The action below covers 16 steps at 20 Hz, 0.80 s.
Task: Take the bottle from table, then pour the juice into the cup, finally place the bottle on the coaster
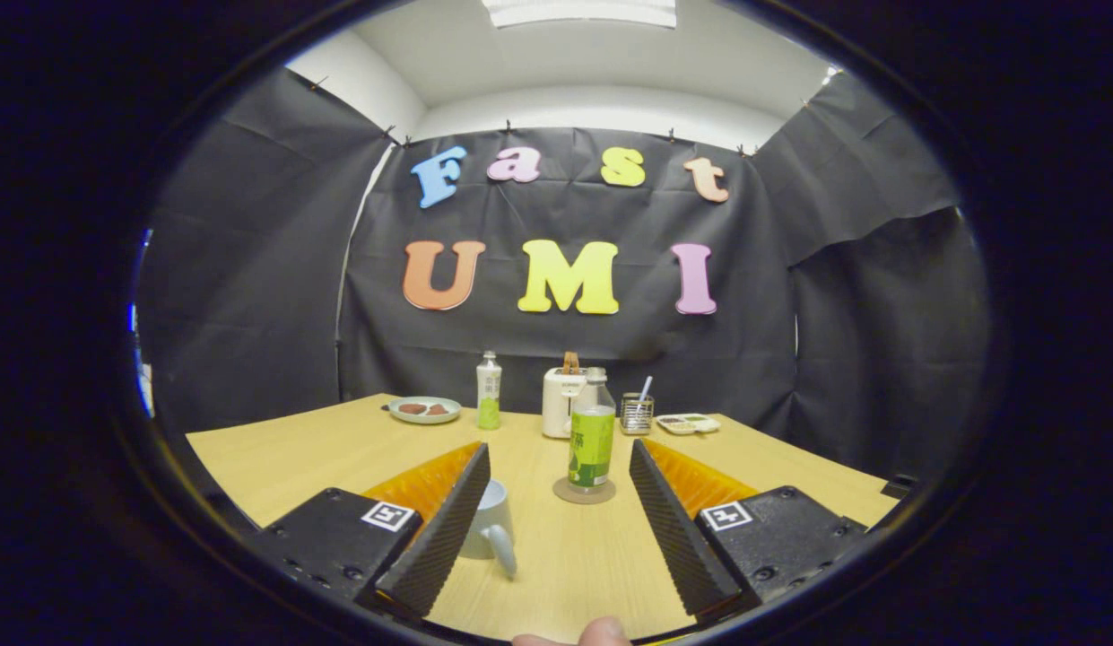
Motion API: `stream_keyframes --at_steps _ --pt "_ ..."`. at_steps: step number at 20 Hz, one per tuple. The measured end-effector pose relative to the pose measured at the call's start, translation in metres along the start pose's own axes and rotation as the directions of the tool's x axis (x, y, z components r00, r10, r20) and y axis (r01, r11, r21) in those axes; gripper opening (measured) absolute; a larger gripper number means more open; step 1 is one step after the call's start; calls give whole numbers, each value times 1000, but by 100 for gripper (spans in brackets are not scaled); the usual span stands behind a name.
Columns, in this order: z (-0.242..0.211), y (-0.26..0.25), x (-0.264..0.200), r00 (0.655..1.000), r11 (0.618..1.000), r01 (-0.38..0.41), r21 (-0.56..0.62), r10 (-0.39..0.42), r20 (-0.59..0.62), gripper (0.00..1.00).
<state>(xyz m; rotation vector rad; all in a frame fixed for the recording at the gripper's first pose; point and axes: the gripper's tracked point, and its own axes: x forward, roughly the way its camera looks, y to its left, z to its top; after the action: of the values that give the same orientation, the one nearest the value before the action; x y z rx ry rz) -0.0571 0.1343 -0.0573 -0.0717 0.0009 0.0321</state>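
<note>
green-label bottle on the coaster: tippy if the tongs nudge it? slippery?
The green-label bottle is tall and narrow on a small round coaster, so a high nudge would probably tip it. The clear plastic and smooth label look somewhat slick, likely squeezable. Liquid level is unclear, so weight is uncertain. The tongs are open, bottle just ahead.

My gripper (pixel 560 467) hangs with its fingers spread wide, and the table (pixel 278 467) between them lies bare near me. Just ahead, the bottle (pixel 592 444) stands upright on its coaster (pixel 584 492), right of centre in the lane. The cup (pixel 491 520) sits close against my left finger, its handle poking into the gap. Far back, a row blocks the way: plate (pixel 424 410), second bottle (pixel 489 390), toaster (pixel 562 399), holder (pixel 637 414), tray (pixel 689 423). Open tabletop lies to the far left and to the right of the fingers.
</note>
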Motion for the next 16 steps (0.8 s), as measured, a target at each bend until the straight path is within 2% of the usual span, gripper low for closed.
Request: stream_keyframes --at_steps 4,16 --pt "8 2 -17 998 1000 12 5 -12 55 100" --pt "-3 10 -15 998 999 28 32 -30 63 100"
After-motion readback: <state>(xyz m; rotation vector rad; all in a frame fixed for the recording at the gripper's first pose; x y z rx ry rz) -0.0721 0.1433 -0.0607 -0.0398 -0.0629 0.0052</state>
